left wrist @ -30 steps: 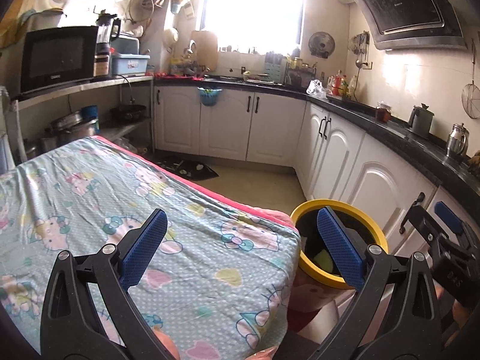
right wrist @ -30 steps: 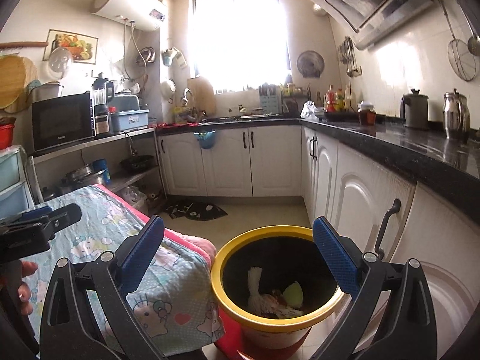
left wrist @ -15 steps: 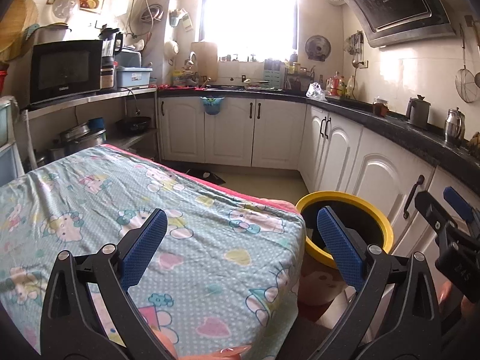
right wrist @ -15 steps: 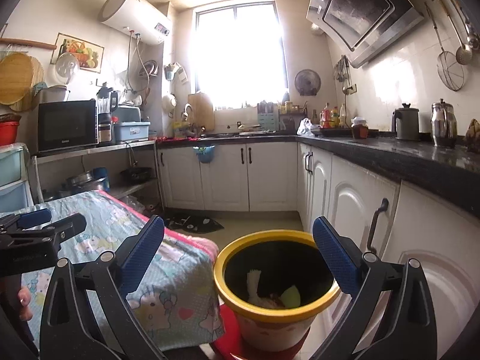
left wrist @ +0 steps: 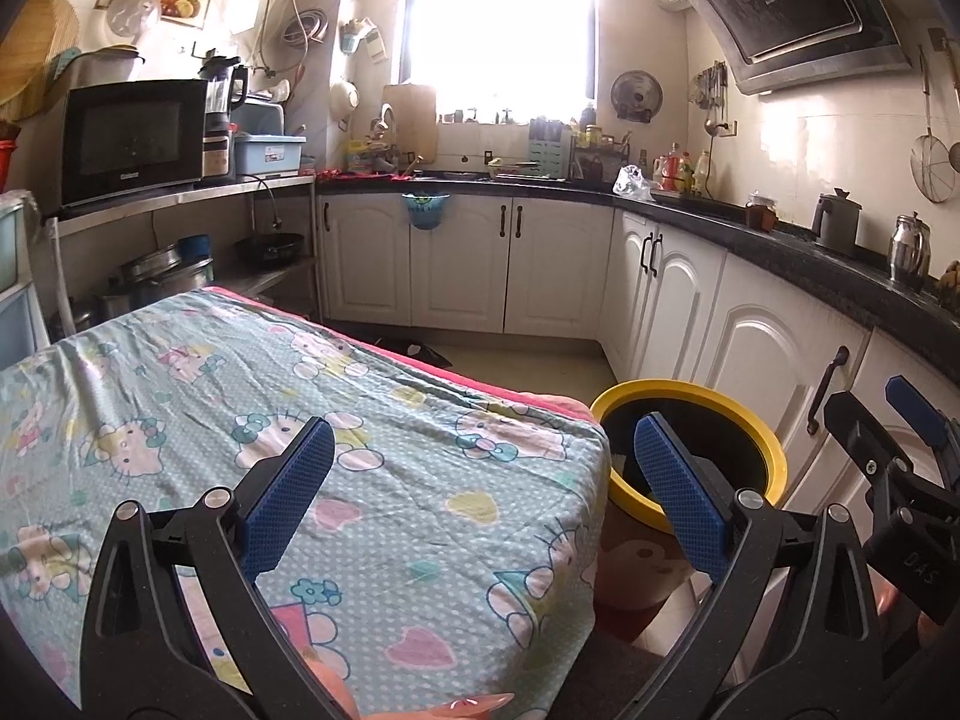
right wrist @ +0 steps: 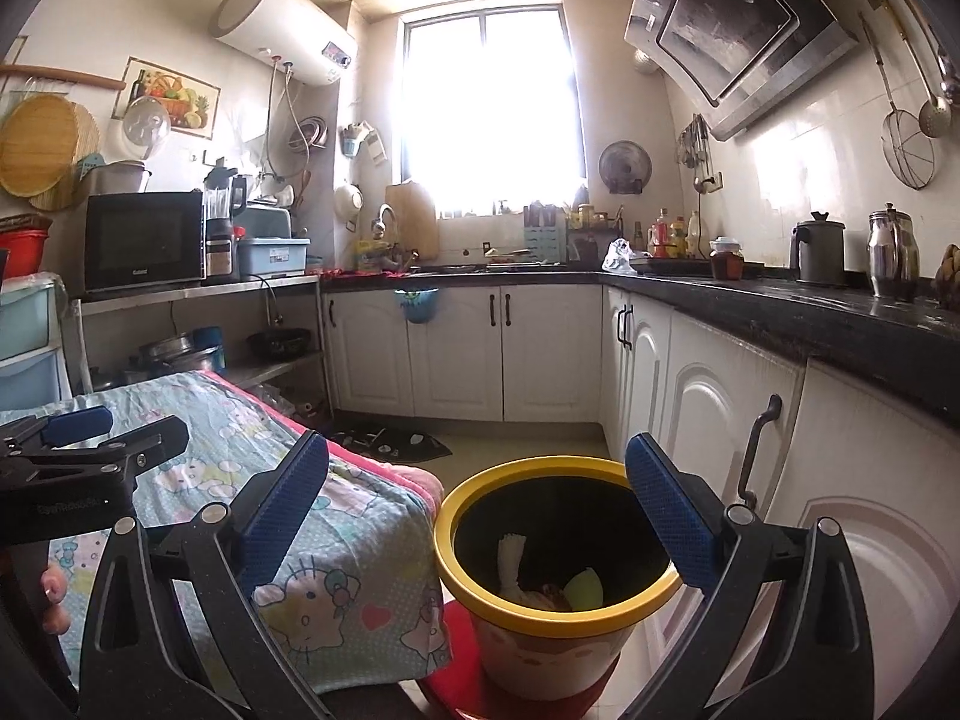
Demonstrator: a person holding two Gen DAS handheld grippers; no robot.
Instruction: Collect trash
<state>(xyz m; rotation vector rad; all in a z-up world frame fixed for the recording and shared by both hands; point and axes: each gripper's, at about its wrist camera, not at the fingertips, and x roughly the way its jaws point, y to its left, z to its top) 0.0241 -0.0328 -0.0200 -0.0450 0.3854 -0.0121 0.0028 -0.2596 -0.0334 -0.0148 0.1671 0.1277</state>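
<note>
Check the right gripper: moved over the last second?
Yes. The right gripper pulled up and tilted away: the bin sits lower in its view than before, and more ceiling shows. Open, empty.

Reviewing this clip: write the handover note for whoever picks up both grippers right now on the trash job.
Left gripper: open, empty, over the cartoon-print cloth on the table.
Right gripper: open, empty, above the yellow-rimmed trash bin.
The bin stands on the floor just past the table's corner, beside the white cabinets. Inside it: a white crumpled piece, a pale green piece, something reddish-brown between them.
Done: some trash is in the bin.
Left: no loose trash shows on the visible part of the cloth; check the areas outside both views before finishing.
</note>
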